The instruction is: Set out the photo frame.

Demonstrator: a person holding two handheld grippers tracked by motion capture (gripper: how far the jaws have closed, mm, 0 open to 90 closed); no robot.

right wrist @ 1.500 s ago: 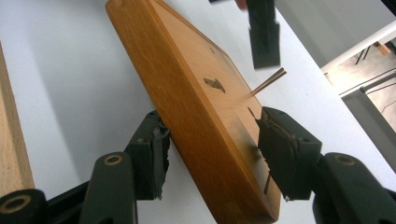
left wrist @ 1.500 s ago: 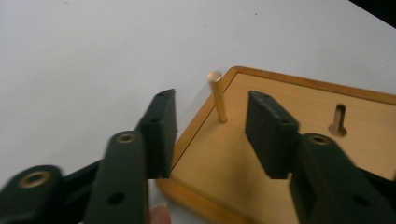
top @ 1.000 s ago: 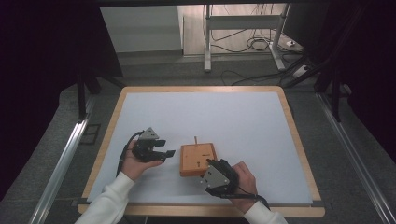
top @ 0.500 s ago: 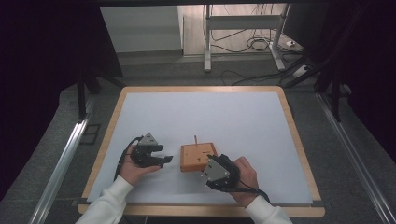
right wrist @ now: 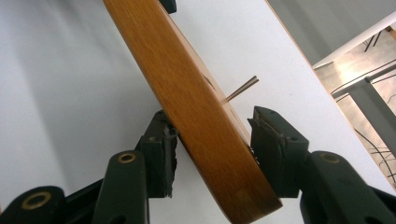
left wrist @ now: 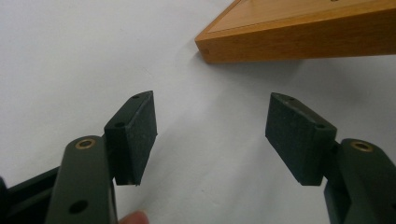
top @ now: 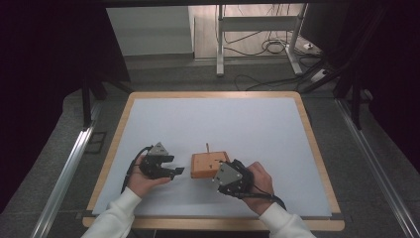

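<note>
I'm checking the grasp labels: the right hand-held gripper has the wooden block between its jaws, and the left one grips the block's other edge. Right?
Not quite. In the left gripper view, the left hand-held gripper stands open and short of the wooden block. The right hand-held gripper does have the block between its jaws.

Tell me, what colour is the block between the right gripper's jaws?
The wooden block is orange-brown with visible grain; the right gripper view shows it best.
</note>
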